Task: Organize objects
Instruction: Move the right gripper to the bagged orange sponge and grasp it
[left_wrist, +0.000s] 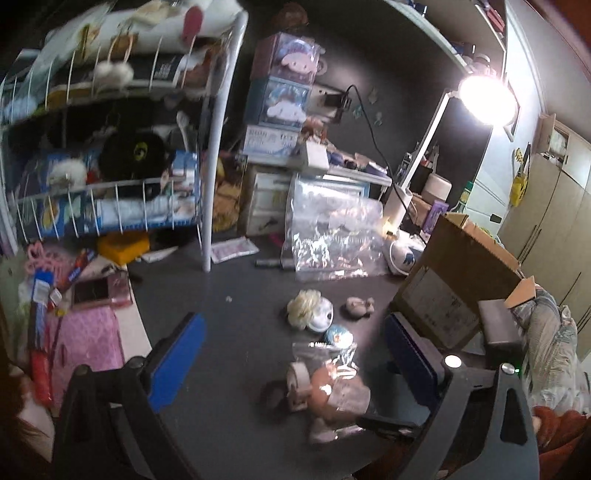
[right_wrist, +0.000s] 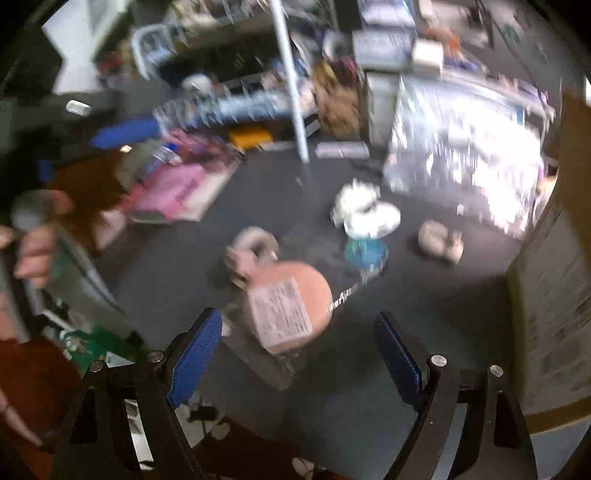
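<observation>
A pink-orange toy in a clear plastic bag (left_wrist: 332, 391) lies on the dark desk (left_wrist: 229, 332), between the fingers of my open left gripper (left_wrist: 295, 358). It also shows in the blurred right wrist view (right_wrist: 288, 310), just ahead of my open, empty right gripper (right_wrist: 299, 350). Beyond it lie a small blue-white figure (left_wrist: 338, 334) (right_wrist: 365, 251), a white-and-cream round toy (left_wrist: 310, 308) (right_wrist: 365, 210) and a small beige toy (left_wrist: 360, 306) (right_wrist: 439, 242).
A cardboard box (left_wrist: 458, 280) (right_wrist: 554, 258) stands at the right. A large clear bag (left_wrist: 332, 229) leans at the back. A white wire rack (left_wrist: 110, 147) full of items stands at the left, pink packages (left_wrist: 88, 332) below it. A bright lamp (left_wrist: 485, 98) shines at the back right.
</observation>
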